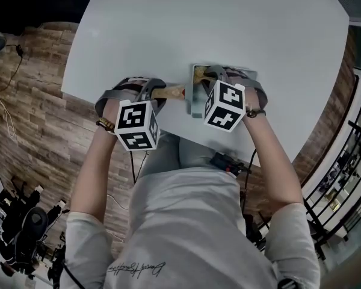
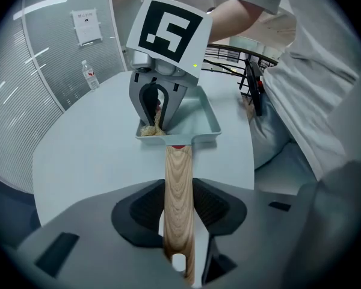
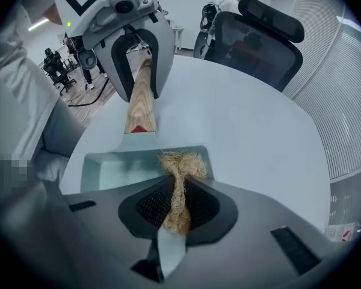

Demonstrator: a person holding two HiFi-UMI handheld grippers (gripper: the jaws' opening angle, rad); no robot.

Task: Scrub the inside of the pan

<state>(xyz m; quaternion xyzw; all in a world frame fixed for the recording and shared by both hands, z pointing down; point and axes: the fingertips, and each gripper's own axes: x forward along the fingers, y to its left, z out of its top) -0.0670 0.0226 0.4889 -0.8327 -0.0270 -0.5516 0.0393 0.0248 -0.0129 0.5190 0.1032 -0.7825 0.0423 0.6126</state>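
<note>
Pan [image 2: 200,120], pale grey-green and rectangular, sits flat on the white table [image 1: 228,23], close to the edge nearest us. Its wooden handle [image 2: 179,161] points toward our left side and has a small red patch where it meets the pan wall.

We hold the left gripper [image 2: 180,200] closed on that handle, one pad pressed against each side of the wood and the handle's end lying between the jaws. The right gripper [image 3: 179,200] is clamped on a scrubber [image 3: 180,164], a bundle of tan fibres. Its frayed end pokes out past the pads and rests in the pan, in the corner beside the handle.

For writing, we find little we can read. Each gripper carries a cube with black-and-white square markers, the left cube [image 1: 136,124] and the right cube [image 1: 224,105]; these are patterns, not letters. A paper sign [image 2: 87,26] hangs on the wall panel behind the table, its print too small to read. A clear bottle [image 2: 89,75] with a white and red label stands at the table's far edge, its label also unreadable. Our grey shirt [image 1: 186,221] bears a line of script near the hem that we cannot make out. A black office chair [image 3: 259,41] stands past the table.
</note>
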